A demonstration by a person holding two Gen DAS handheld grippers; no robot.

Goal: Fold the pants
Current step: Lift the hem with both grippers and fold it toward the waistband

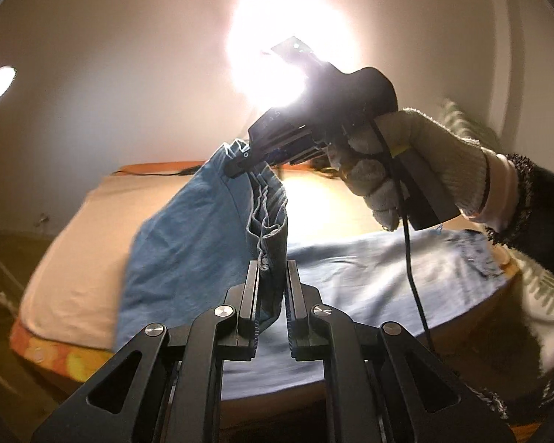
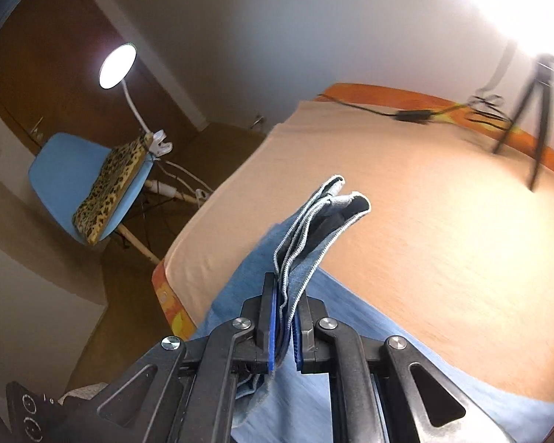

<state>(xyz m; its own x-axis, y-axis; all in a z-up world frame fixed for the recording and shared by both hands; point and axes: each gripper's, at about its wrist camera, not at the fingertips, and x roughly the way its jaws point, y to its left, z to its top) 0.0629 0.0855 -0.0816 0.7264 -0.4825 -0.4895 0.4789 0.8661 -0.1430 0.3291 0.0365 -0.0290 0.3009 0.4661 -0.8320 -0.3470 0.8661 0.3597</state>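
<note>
Light blue denim pants (image 1: 188, 243) are partly lifted off the bed; the rest lies flat on the sheet (image 1: 369, 269). My left gripper (image 1: 271, 269) is shut on a bunched edge of the pants. My right gripper (image 1: 240, 168), held by a gloved hand (image 1: 417, 162), is shut on another part of the same raised edge, higher and farther away. In the right wrist view, my right gripper (image 2: 284, 288) clamps several layers of the pants' hem (image 2: 321, 229), which stick up past the fingertips.
The bed has a beige sheet (image 2: 406, 203) with an orange edge (image 2: 170, 306). A tripod (image 2: 535, 110) and a cable with adapter (image 2: 413, 115) sit at its far side. A blue chair with a leopard cushion (image 2: 103, 181) and a lamp (image 2: 116, 66) stand beside the bed. A bright light (image 1: 291, 48) glares.
</note>
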